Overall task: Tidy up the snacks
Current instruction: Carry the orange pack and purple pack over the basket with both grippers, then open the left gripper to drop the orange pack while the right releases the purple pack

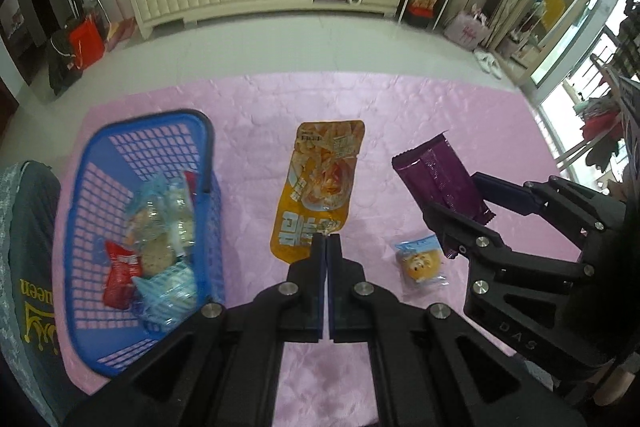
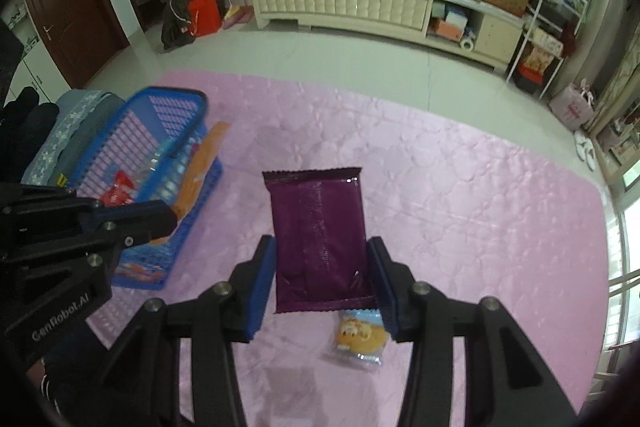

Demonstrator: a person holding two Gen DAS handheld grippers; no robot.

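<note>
Left claw (image 1: 326, 241) pinching orange pouch (image 1: 320, 183) | right claw (image 2: 322, 267) clamping purple packet (image 2: 318, 235) | blue basket (image 1: 90, 163): several wrapped snacks (image 1: 160, 243)

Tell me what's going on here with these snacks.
A person is sorting snacks on a pink cloth with tongs in each hand. The left tongs are shut on the bottom edge of an orange pouch. The right tongs grip a purple packet by its sides. A blue basket on the left already holds several snacks. A small wrapped cake lies on the cloth.
</note>
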